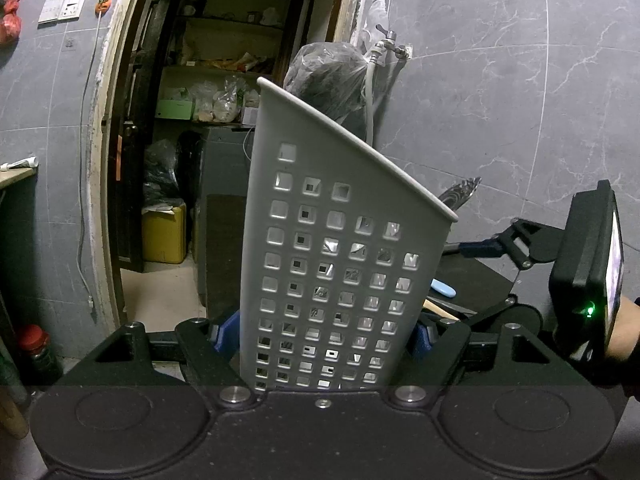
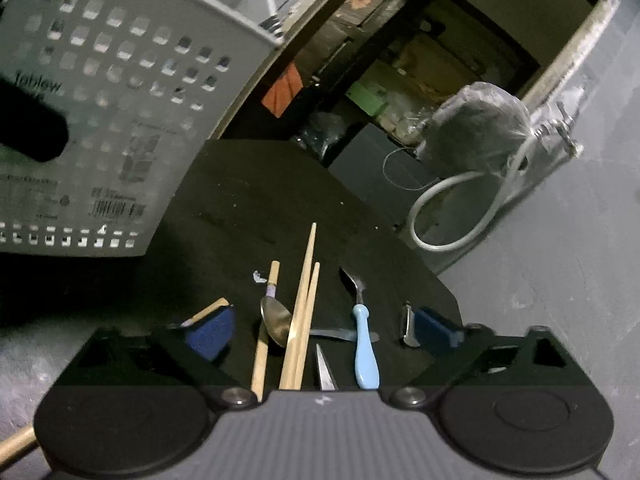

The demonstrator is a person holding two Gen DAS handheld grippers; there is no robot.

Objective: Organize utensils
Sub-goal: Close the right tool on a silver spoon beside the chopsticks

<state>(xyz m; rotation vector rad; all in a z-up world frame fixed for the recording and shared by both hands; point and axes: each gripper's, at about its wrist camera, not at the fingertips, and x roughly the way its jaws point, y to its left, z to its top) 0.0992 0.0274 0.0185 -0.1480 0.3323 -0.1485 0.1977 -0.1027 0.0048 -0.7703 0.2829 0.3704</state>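
A grey perforated utensil holder [image 1: 332, 240] stands tilted in my left gripper [image 1: 324, 334], whose blue pads press on both its sides. A metal utensil tip [image 1: 460, 194] sticks out of its low rim. In the right wrist view the holder [image 2: 104, 100] hangs at the upper left above a black mat [image 2: 240, 208]. My right gripper [image 2: 322, 332] stands open low over the mat, and several utensils lie between its fingers, none gripped. They include a pair of wooden chopsticks [image 2: 304, 312], a metal spoon [image 2: 276, 320], a blue-handled utensil [image 2: 366, 356] and a blade tip [image 2: 324, 368].
Another wooden stick [image 2: 208, 308] lies by the left pad and a small metal piece [image 2: 408, 324] by the right pad. Behind the mat are a plastic-wrapped bundle [image 2: 476, 124], a grey hose [image 2: 448, 208], a doorway [image 1: 224, 80] into a storeroom, and a grey tiled wall [image 1: 500, 80].
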